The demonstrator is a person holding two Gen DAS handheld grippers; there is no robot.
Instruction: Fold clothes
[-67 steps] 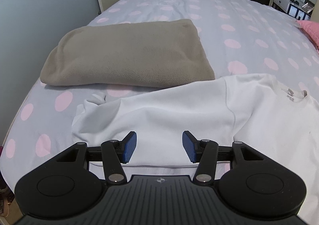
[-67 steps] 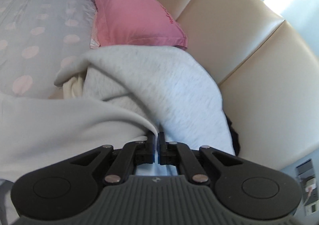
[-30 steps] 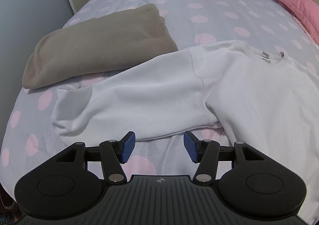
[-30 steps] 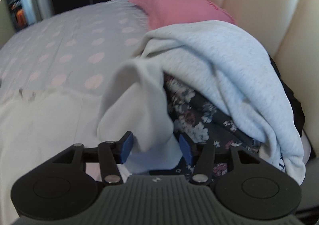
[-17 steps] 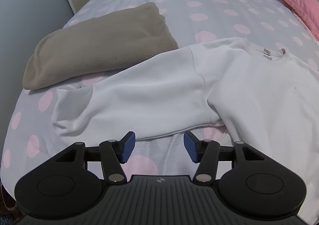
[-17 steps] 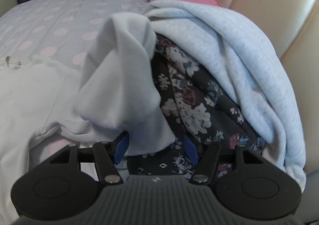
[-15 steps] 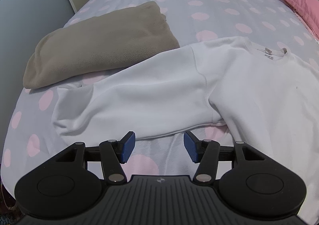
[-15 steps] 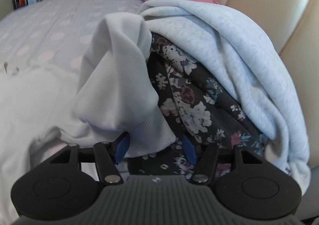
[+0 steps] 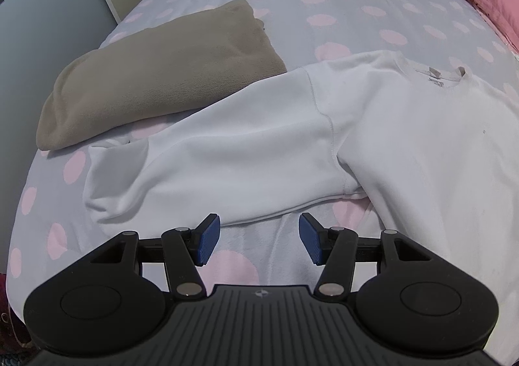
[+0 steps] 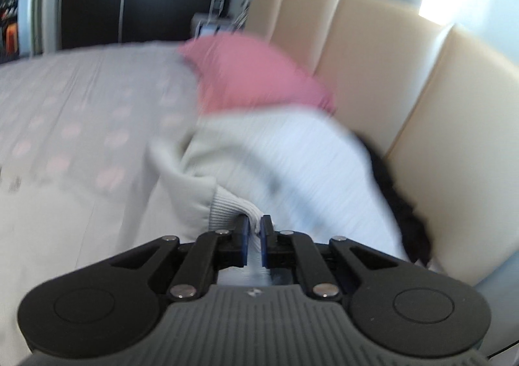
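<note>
Ribbed white cuff (image 10: pixel 232 204) pinched in right gripper (image 10: pixel 254 230), left gripper (image 9: pixel 258 238) spread wide above smooth sweatshirt sleeve (image 9: pixel 227 161)

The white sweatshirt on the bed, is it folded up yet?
Not yet. The white sweatshirt lies spread flat, its sleeve stretched out sideways.

The right wrist view is smeared by motion: the spots on the bed (image 10: pixel 81 126), the pink pillow (image 10: pixel 253 74) and the pale grey garment (image 10: pixel 308 165) have no sharp edges, and the dark fabric (image 10: pixel 405 213) beside the headboard (image 10: pixel 421 80) cannot be told. The white sweatshirt (image 9: pixel 405 145) runs off the right edge of the left wrist view, so its far sleeve is unseen there. Its ribbed cuff (image 10: pixel 230 207) disappears between the right tongs (image 10: pixel 255 230). The neck label is too small to read
</note>
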